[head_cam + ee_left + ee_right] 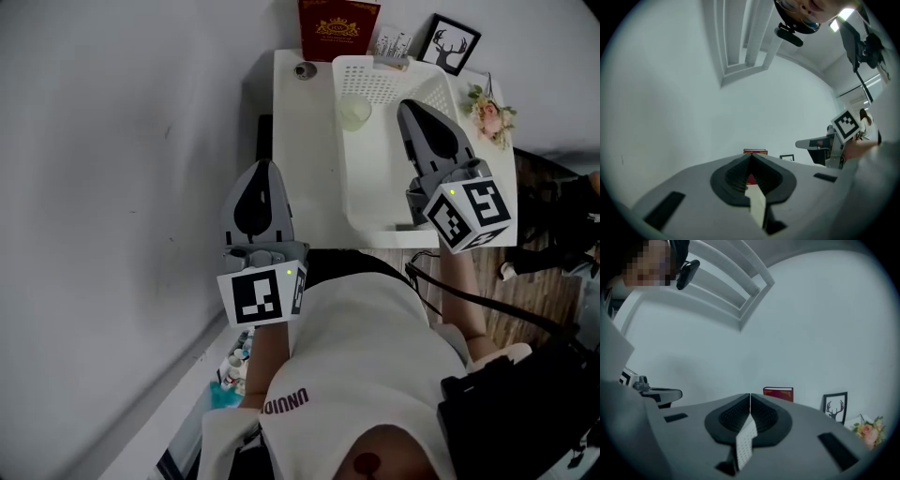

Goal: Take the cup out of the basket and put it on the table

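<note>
A pale translucent cup (355, 112) stands in the white perforated basket's (375, 183) upper-left corner. The basket rests on the white table (300, 159), upper centre.

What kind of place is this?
Probably a room at home, though I can't be sure: a white table stands by a plain wall, with a red book, a framed deer picture and flowers.

White basket (375, 178) dotted with small holes; white table (305, 159); pale see-through cup (355, 112); dark red book (337, 28) with gold emblem; black-framed deer picture (448, 43); pink flowers (489, 114)
</note>
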A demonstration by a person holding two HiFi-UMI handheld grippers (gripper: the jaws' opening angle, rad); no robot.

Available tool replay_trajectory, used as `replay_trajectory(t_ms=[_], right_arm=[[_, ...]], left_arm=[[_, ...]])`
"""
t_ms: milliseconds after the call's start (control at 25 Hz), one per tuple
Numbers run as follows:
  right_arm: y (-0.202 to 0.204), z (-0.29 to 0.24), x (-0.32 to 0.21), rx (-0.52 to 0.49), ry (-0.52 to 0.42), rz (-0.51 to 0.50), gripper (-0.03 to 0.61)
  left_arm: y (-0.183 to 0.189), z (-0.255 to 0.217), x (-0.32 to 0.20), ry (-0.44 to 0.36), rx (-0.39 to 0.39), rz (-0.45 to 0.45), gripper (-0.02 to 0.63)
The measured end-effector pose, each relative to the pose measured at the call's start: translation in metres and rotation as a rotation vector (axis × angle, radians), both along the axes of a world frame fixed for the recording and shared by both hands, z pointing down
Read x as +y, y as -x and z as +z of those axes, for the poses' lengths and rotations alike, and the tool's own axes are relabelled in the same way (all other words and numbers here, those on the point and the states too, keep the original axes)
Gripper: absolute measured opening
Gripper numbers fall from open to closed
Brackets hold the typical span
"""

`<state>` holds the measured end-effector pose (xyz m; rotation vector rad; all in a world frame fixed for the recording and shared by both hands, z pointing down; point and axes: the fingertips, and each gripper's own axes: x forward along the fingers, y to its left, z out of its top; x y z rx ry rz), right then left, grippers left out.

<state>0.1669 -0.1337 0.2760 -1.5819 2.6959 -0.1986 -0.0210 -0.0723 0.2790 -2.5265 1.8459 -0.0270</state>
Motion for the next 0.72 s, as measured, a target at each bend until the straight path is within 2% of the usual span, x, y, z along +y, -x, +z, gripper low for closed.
replay_trajectory(t_ms=[240,480,560,640,720], right_arm=[[-0.007,0.016,-0.042,0.0,0.073,0.081,0.02],[-0.002,0.04,-0.075,0.042,0.154,0.103,0.023],[-0.001,0.051,-0.085,0.048,0.183,0.105,0.027],[0.0,0.062,-0.094,0.047,0.221,0.103,0.05],[-0.001,0.074,-0.102,0.055,0.264,0.1,0.09]], left_arm=[[0.011,-0.008,-0.028,-0.001,-0.009,0.031,0.012],[0.015,-0.009,-0.056,0.004,-0.007,0.074,0.012],[0.015,-0.007,-0.063,0.022,0.017,0.08,0.012],[0.015,-0.005,-0.07,0.04,0.038,0.081,0.012],[0.017,-0.003,-0.076,0.038,0.027,0.089,0.012]])
